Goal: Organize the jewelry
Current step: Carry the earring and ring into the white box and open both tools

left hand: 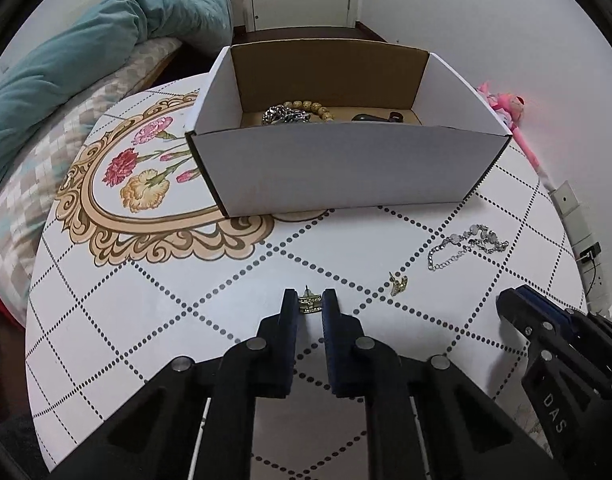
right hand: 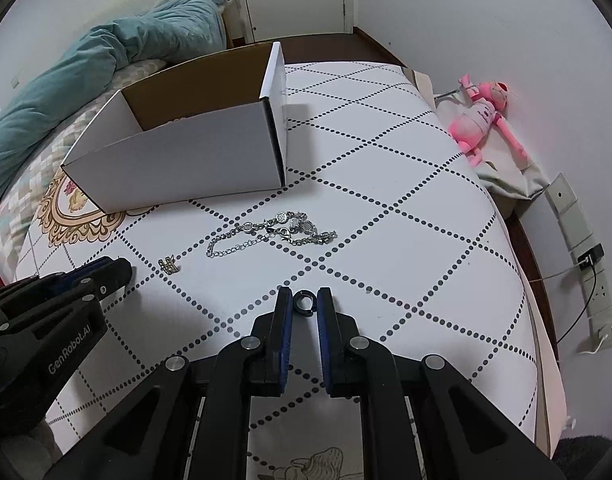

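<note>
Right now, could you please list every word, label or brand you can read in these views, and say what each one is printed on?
"GenRobot.AI": white lettering on the black body of the left tongs, seen from the right wrist view.
"DAS": on the black body of the right tongs, seen from the left wrist view; the lettering may continue out of sight.
Pink plush toy: marks on its chest too blurred to read.

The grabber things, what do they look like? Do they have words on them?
Both are black frames with triangular cut-outs and round silver bolts. Each has two flat fingers lined with dark blue pads. The left gripper has "GenRobot.AI" in white on its side. The right gripper has the white letters "DAS" on its side. No cables or sleeves show.
</note>
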A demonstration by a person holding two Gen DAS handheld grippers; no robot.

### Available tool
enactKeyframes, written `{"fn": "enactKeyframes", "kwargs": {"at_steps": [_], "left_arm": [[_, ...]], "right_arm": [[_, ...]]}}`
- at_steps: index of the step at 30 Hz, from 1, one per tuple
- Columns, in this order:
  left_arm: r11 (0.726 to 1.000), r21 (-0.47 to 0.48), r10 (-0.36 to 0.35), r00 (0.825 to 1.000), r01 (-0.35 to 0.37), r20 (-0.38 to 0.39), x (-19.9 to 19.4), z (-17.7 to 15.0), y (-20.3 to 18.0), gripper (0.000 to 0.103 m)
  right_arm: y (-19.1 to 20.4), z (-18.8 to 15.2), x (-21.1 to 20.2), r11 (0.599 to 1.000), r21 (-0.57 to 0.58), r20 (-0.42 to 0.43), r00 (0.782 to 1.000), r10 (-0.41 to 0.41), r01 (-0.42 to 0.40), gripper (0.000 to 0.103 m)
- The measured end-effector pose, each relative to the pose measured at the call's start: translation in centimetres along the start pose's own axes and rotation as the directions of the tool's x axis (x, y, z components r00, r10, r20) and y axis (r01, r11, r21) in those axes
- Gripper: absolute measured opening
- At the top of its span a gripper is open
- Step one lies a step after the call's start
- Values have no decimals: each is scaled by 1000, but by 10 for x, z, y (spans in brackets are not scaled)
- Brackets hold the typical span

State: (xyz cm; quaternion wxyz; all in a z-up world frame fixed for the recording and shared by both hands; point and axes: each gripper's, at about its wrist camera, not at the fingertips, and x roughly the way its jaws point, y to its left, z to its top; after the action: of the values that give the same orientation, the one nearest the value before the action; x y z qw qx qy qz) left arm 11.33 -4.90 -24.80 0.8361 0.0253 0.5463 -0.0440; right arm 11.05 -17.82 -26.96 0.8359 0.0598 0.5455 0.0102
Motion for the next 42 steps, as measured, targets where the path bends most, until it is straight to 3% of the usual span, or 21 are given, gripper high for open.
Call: {"fn": "enactKeyframes", "kwargs": {"at_steps": [5, 11, 16, 20, 27, 30, 33, 35, 36, 40, 42], "left_arm": [[999, -19, -27, 1000, 27, -5, -6, -4, 3, 9], [993, -46, -106, 994, 107, 24, -40, 6, 5, 9], [984, -47, -167, 983, 171, 80, -74, 51, 12, 9], [988, -9, -151, 982, 153, 117, -82, 99, 19, 9], [989, -19, -147, 989, 147, 23, -46, 154, 36, 10], [994, -57, -96, 995, 95, -12, -34, 163, 43, 11], [995, -63, -72, 997, 72, -12, -29, 167, 49, 25], [997, -62, -46, 999, 45, -7, -29, 169, 51, 65], [998, -62, -22, 1000, 22, 3, -29, 168, 52, 71], [998, -66, 24, 1000, -23, 10, -27, 162, 56, 73], [997, -72, 39, 999, -39, -5, -23, 158, 58, 80]], "right_arm": [[0, 3, -4, 1000, 10, 2, 1000, 17, -17, 13], [4, 16, -26, 997, 23, 28, 997, 74, -75, 13], [9, 54, -52, 988, 30, 67, 987, 148, -150, 13], [17, 100, -60, 981, 2, 79, 978, 195, -196, 13], [38, 164, -10, 976, -56, -79, 976, 204, -209, 13], [43, 175, 14, 981, -74, -167, 972, 165, -179, 14], [41, 180, 27, 986, -68, -217, 967, 137, -155, 18], [37, 182, 27, 987, -65, -202, 970, 133, -148, 39], [36, 182, 25, 986, -60, -197, 970, 143, -158, 41], [34, 183, 14, 990, -68, -155, 981, 115, -126, 43], [33, 182, 8, 993, -80, -131, 988, 81, -92, 44]]}}
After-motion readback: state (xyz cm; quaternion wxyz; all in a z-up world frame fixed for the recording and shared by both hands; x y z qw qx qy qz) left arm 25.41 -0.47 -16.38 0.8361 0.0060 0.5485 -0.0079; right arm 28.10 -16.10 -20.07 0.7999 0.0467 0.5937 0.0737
